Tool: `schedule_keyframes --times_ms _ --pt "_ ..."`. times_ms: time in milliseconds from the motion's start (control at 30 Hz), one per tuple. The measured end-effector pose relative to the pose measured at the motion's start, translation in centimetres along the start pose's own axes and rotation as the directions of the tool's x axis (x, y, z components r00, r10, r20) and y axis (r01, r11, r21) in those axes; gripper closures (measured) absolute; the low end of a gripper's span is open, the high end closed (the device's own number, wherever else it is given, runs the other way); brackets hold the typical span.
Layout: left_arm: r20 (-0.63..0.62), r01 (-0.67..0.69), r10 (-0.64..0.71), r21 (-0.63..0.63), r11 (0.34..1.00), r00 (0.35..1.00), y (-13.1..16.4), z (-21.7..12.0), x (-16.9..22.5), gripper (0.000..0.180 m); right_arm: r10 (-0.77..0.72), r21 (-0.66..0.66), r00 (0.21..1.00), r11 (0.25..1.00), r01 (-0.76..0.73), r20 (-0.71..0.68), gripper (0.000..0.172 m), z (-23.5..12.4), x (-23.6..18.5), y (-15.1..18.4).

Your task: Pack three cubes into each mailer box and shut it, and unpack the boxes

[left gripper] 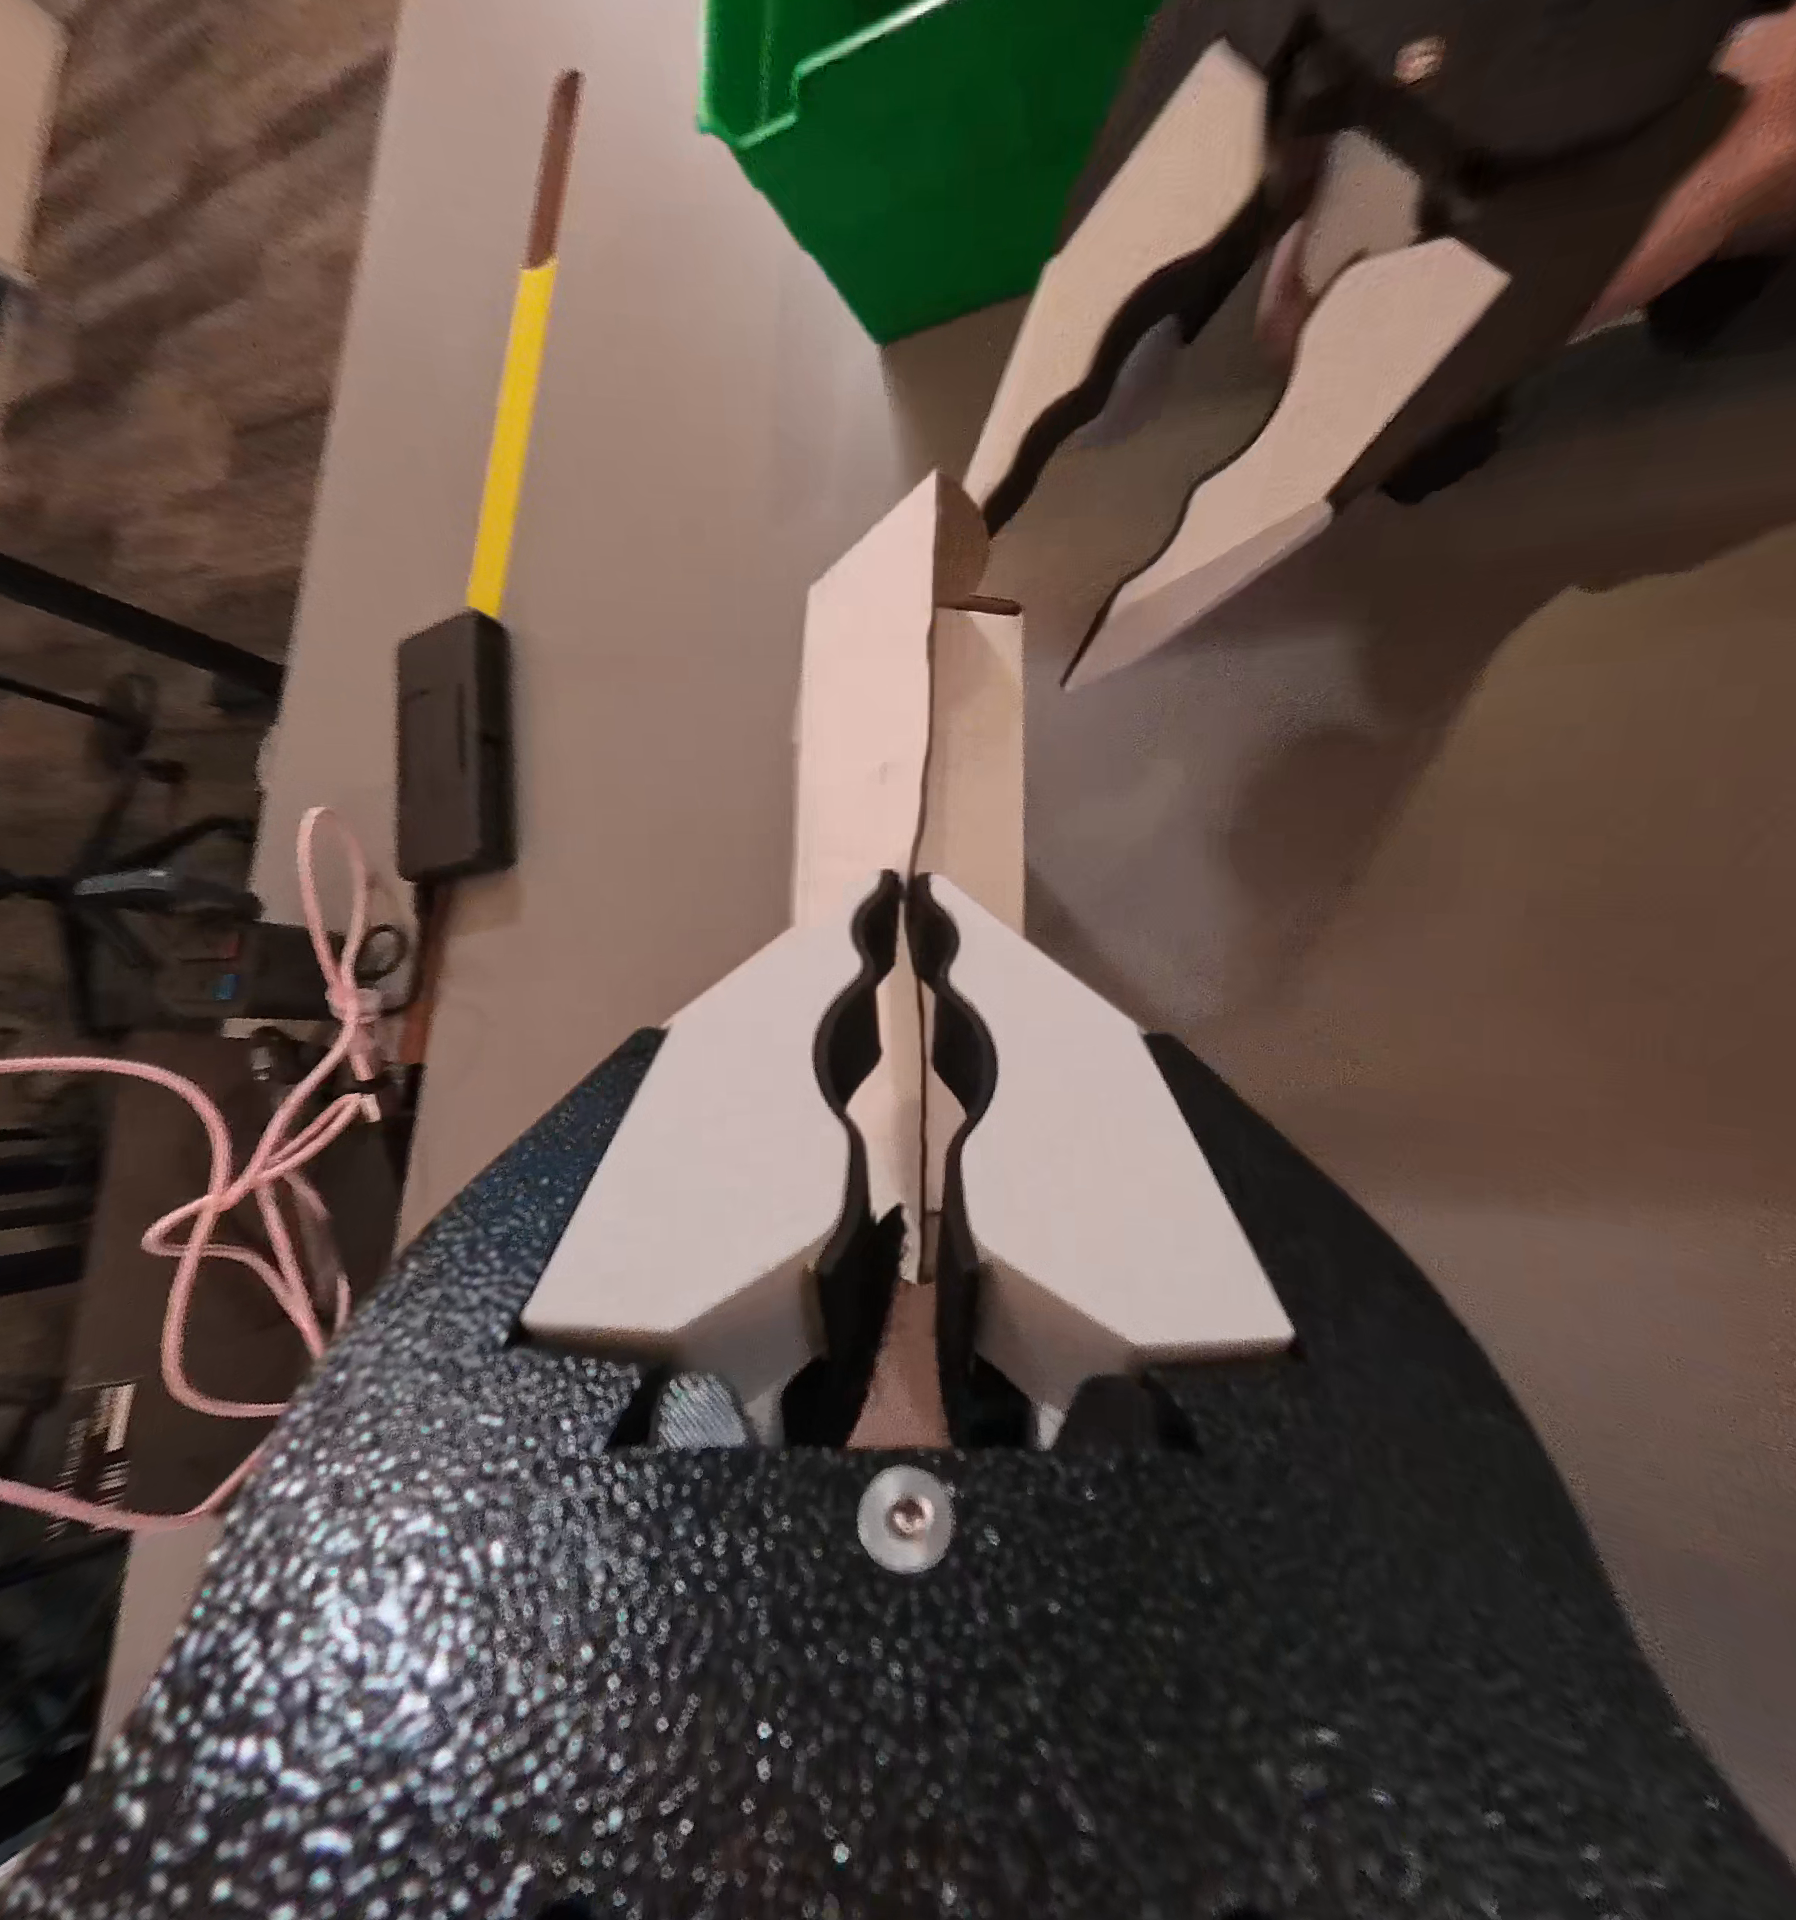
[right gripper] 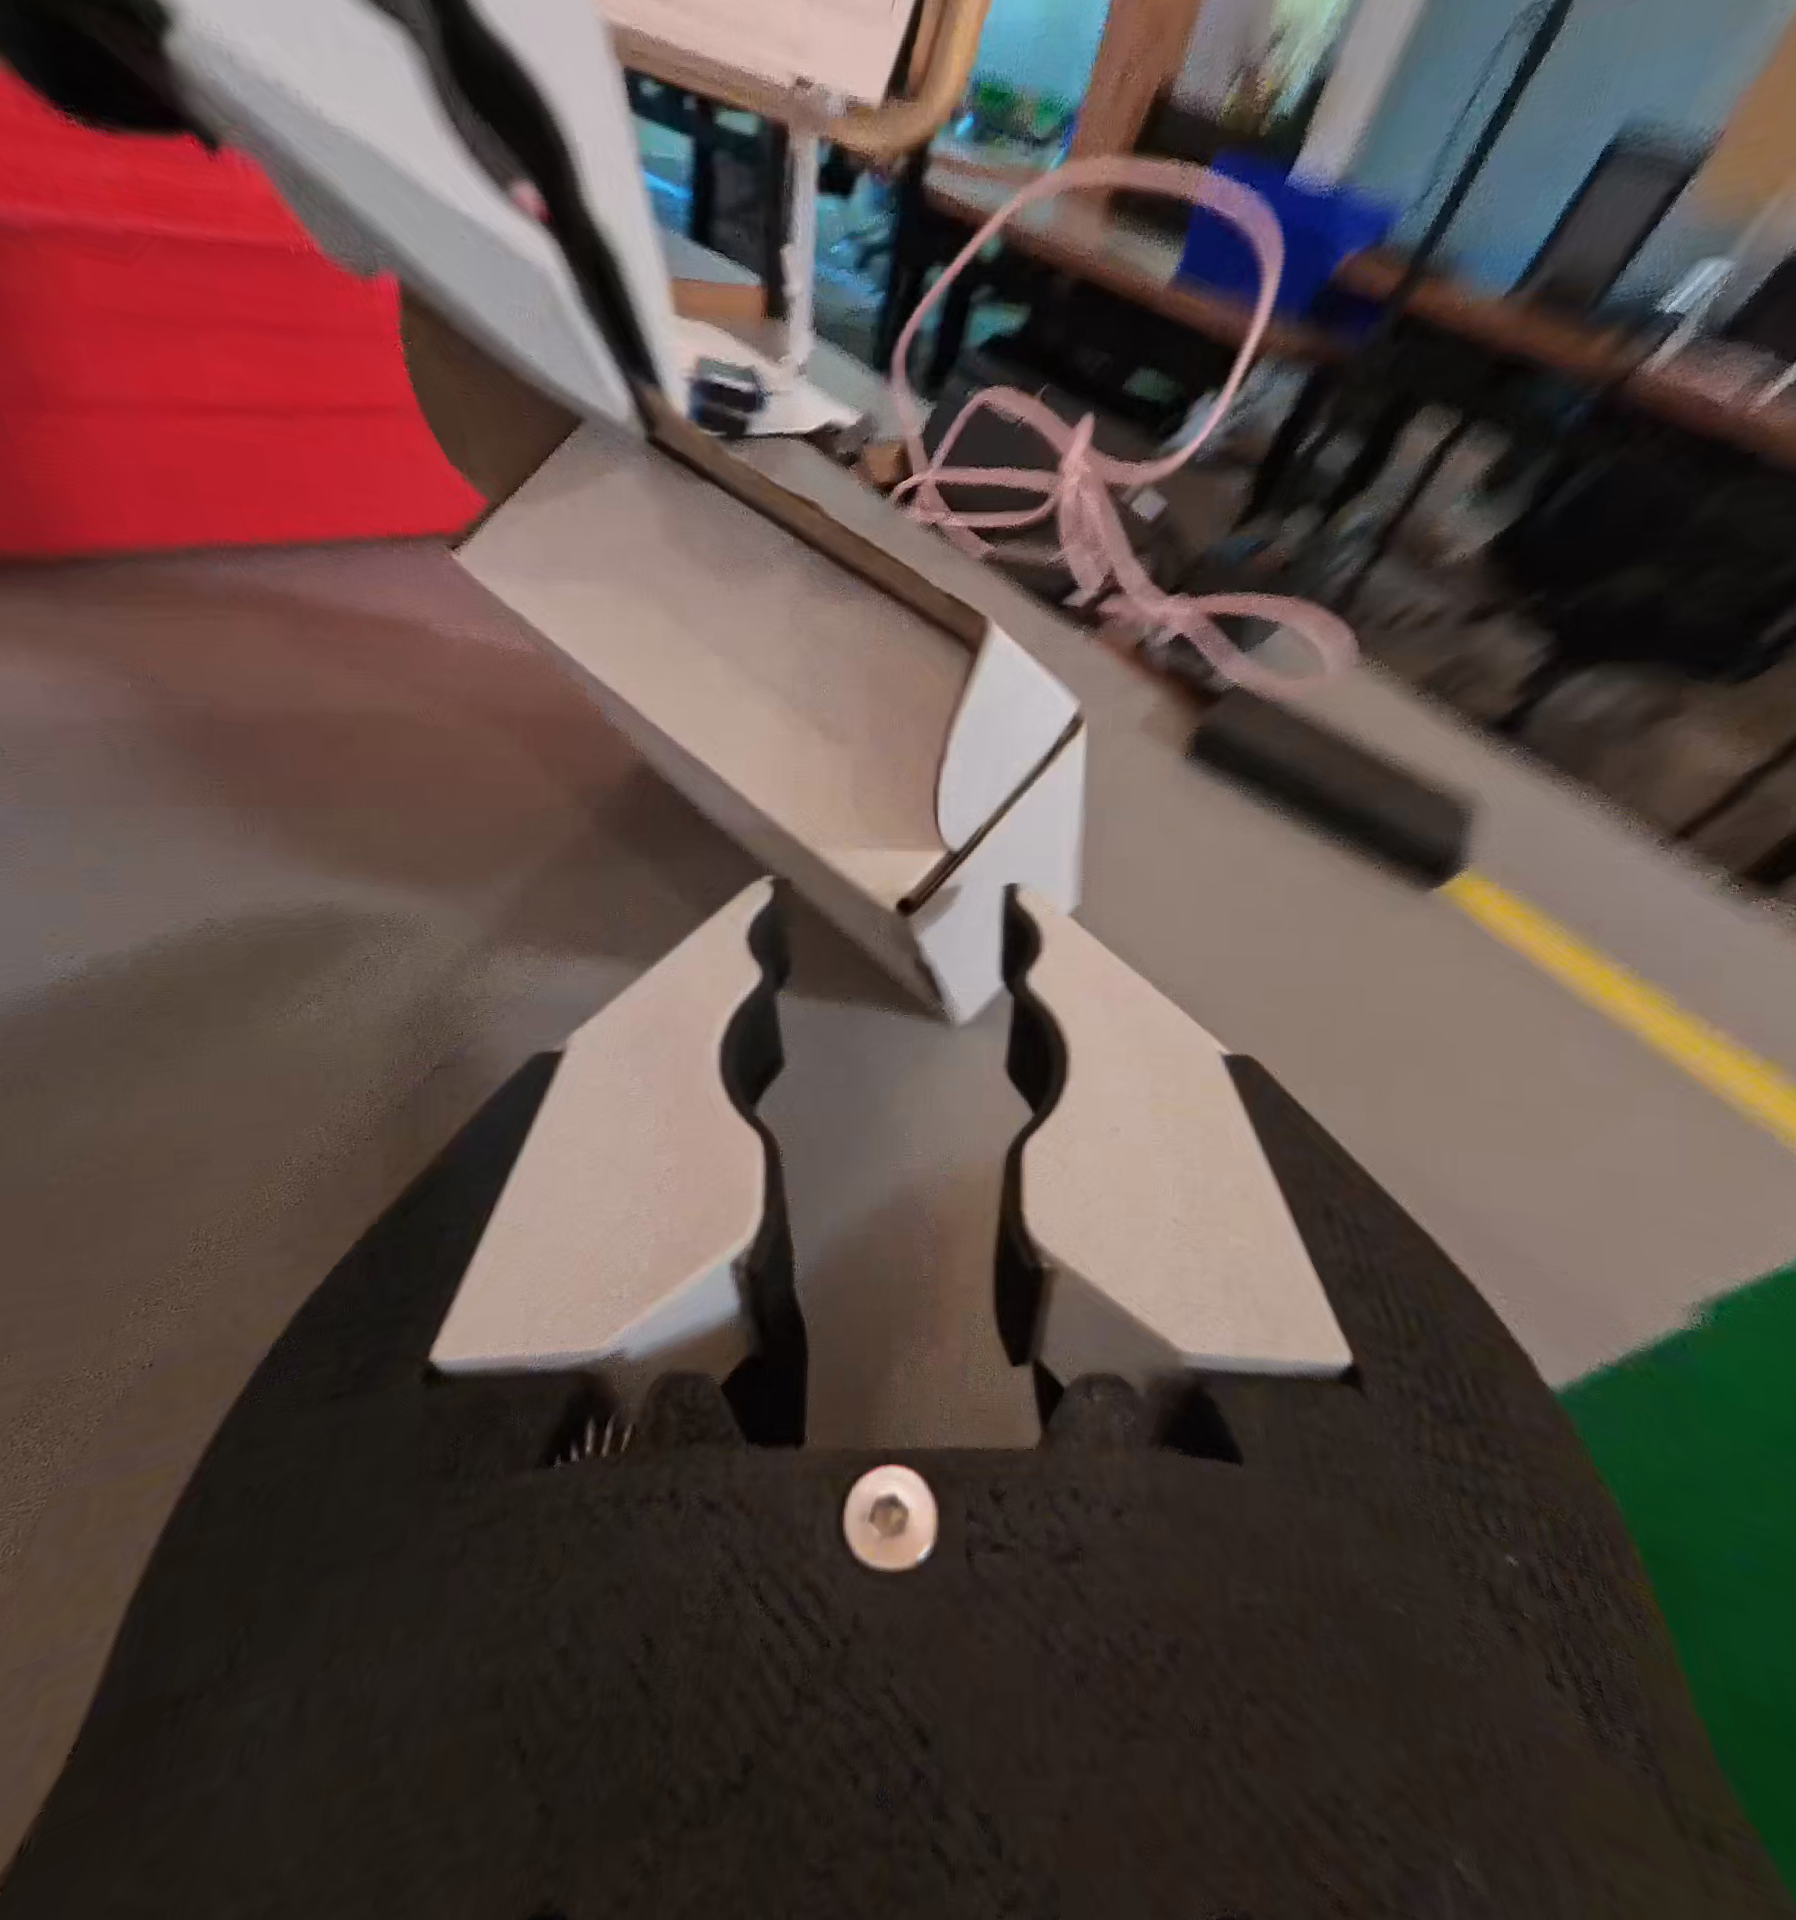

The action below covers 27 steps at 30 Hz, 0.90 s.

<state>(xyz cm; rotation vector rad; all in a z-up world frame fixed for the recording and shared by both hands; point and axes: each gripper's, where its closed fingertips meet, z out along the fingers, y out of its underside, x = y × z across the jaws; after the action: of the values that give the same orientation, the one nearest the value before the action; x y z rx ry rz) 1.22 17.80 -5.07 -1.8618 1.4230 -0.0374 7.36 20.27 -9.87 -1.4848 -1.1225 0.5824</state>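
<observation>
Mailer box (right gripper: 769, 686): white cardboard, one item, lifted off the tabletop (right gripper: 250, 831) and tilted, its near lower corner hanging just ahead of your right tool's tips. No cubes show in either view; whether any are inside the box cannot be told.

Hold: your left tool (left gripper: 906, 883) is closed on a thin cardboard panel of the box, seemingly the lid or a flap edge, with both fingers (left gripper: 769, 1039) pressed flat against it from either side. In the right wrist view that same tool comes in from the upper left and grips the box at its high end.

Right tool (right gripper: 889, 894): open, nothing gripped. The box corner sits between and just beyond its fingertips without touching either one. From the left wrist view it hovers above and to the right of the box's far end, near but apart.

Step in hand, as judged: handling one box between packing and unpacking, either opening the lid or tucking it shut. The views do not settle which.

Next move calls for: you bringing the right tool onto the free corner or flap, closing on cardboard only, and steadying the body while the left tool works its panel. Keep the grip light, since thin board creases.

Surroundings: green bin (left gripper: 904, 156) beyond the box; red bin (right gripper: 146, 364) at left; pink cord (right gripper: 1081, 468) and black adapter (left gripper: 455, 743) near the tabletop edge; yellow tape line (left gripper: 507, 436).
</observation>
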Motion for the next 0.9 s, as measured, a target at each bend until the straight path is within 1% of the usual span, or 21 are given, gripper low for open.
schedule_keyframes --times_ms 33,67,100,133,167,200,267,333,367,400,533,667,700,733,767,800,833,900 --pt "0.022 -0.009 0.009 0.002 1.000 1.000 -0.1 0.0 -0.3 0.180 -0.128 0.028 0.990 0.991 0.130 -0.057 0.144 -0.4 0.1 -0.7" --pt "0.037 -0.016 0.016 0.005 1.000 0.999 -0.2 0.0 -0.4 0.180 -0.268 0.070 0.959 0.959 0.274 -0.090 0.159 -0.9 -0.6 -1.8" --pt "0.043 -0.021 0.021 0.007 1.000 0.999 -0.3 0.1 -0.5 0.180 -0.409 0.117 0.905 0.899 0.421 -0.116 0.172 -1.3 -1.9 -2.8" --pt "0.042 -0.025 0.024 0.010 1.000 0.999 -0.3 0.1 -0.4 0.180 -0.519 0.138 0.839 0.830 0.541 -0.166 0.172 -1.4 -3.0 -3.6" --pt "0.035 -0.027 0.026 0.014 1.000 0.999 -0.4 0.1 -0.3 0.180 -0.591 0.117 0.780 0.777 0.619 -0.206 0.172 -1.1 -3.7 -3.8" --pt "0.022 -0.028 0.027 0.017 0.999 0.999 -0.6 0.1 0.1 0.180 -0.625 0.079 0.743 0.750 0.656 -0.242 0.172 -0.5 -3.9 -3.9" --pt "-0.002 -0.033 0.033 0.027 0.999 0.999 -0.9 -0.1 0.7 0.180 -0.652 0.008 0.695 0.728 0.686 -0.302 0.172 0.7 -3.7 -3.9" --pt "-0.015 -0.041 0.041 0.040 0.998 0.999 -1.4 -0.3 1.2 0.180 -0.663 -0.064 0.678 0.728 0.682 -0.318 0.172 1.7 -3.2 -3.5" --pt "-0.006 -0.051 0.052 0.026 0.998 0.999 -1.3 -0.3 1.2 0.180 -0.669 -0.078 0.671 0.724 0.685 -0.320 0.172 1.8 -3.2 -3.5" --pt "0.000 -0.061 0.061 0.021 0.998 0.998 -1.3 -0.3 1.2 0.180 -0.667 -0.092 0.678 0.730 0.677 -0.307 0.172 1.8 -3.3 -3.5" --pt "0.006 -0.079 0.079 0.012 0.997 0.997 -1.4 -0.3 1.0 0.180 -0.587 -0.057 0.788 0.807 0.588 -0.188 0.172 1.3 -4.1 -2.9" --pt "-0.006 -0.098 0.098 -0.019 0.995 0.995 -1.2 -0.1 1.3 0.180 -0.576 -0.081 0.813 0.817 0.571 -0.080 0.172 1.1 -5.0 -1.7" --pt "-0.001 -0.099 0.099 -0.025 0.995 0.995 -1.1 0.0 1.2 0.180 -0.583 -0.102 0.812 0.810 0.578 -0.030 0.172 1.2 -5.5 -0.9" --pt "0.012 -0.095 0.095 -0.010 0.995 0.995 -1.4 0.0 1.0 0.180 -0.589 -0.171 0.807 0.791 0.587 0.047 0.172 1.6 -5.9 0.9" --pt "0.002 -0.073 0.073 0.015 0.997 0.997 -1.8 -0.3 1.0 0.180 -0.603 -0.239 0.790 0.755 0.611 0.115 0.172 2.0 -6.1 2.8" --pt "-0.006 -0.056 0.056 0.030 0.998 0.998 -2.1 -0.5 0.9 0.180 -0.633 -0.269 0.759 0.712 0.649 0.152 0.172 2.3 -6.2 4.0" --pt "0.001 -0.055 0.055 0.031 0.998 0.998 -2.2 -0.6 0.8 0.180 -0.670 -0.249 0.728 0.687 0.683 0.146 0.172 2.4 -6.5 3.7" --pt "0.009 -0.069 0.069 0.000 0.998 0.998 -1.9 -0.4 0.7 0.180 -0.724 -0.105 0.690 0.685 0.721 0.012 0.172 1.8 -7.2 0.0"
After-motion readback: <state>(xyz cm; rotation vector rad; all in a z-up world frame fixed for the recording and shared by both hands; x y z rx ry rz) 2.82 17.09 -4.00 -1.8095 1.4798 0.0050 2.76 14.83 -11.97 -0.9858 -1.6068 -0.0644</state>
